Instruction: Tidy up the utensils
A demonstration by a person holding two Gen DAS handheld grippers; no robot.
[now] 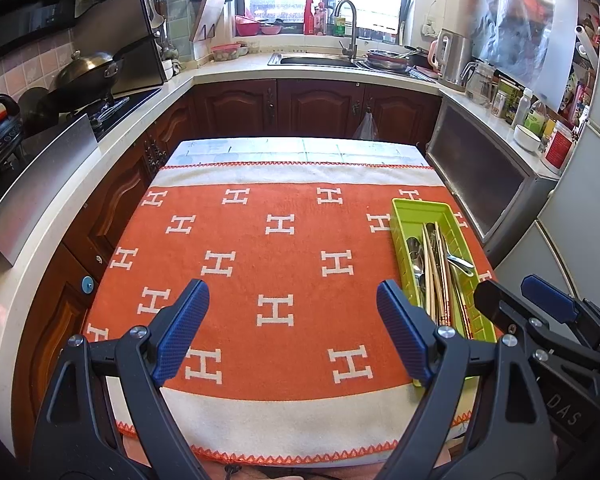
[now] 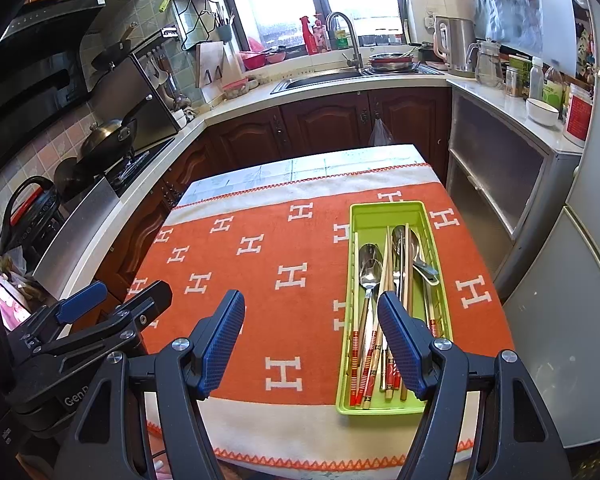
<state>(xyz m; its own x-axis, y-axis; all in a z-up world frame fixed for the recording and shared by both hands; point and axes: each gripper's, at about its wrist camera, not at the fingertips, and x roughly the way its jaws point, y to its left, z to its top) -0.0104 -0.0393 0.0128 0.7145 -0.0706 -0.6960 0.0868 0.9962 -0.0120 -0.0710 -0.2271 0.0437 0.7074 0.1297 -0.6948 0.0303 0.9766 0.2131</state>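
A green utensil tray (image 2: pixel 428 216) lies on the right side of the orange cloth, and it also shows in the left wrist view (image 1: pixel 410 208). It holds spoons (image 2: pixel 370 270), several chopsticks (image 2: pixel 364 376) and a fork-like piece (image 2: pixel 426 270), all lengthwise. My right gripper (image 2: pixel 312 338) is open and empty above the cloth's near edge, its right finger over the tray's near end. My left gripper (image 1: pixel 292 322) is open and empty over the cloth's middle, left of the tray. The right gripper also shows at the right edge of the left wrist view (image 1: pixel 516 298).
The orange cloth with white H marks (image 1: pixel 284 264) covers a small table (image 1: pixel 300 148). Dark wood cabinets (image 1: pixel 320 108) stand beyond it, a stove with a wok (image 1: pixel 88 74) on the left counter, a sink (image 1: pixel 316 60) at the back, a grey appliance (image 1: pixel 480 184) to the right.
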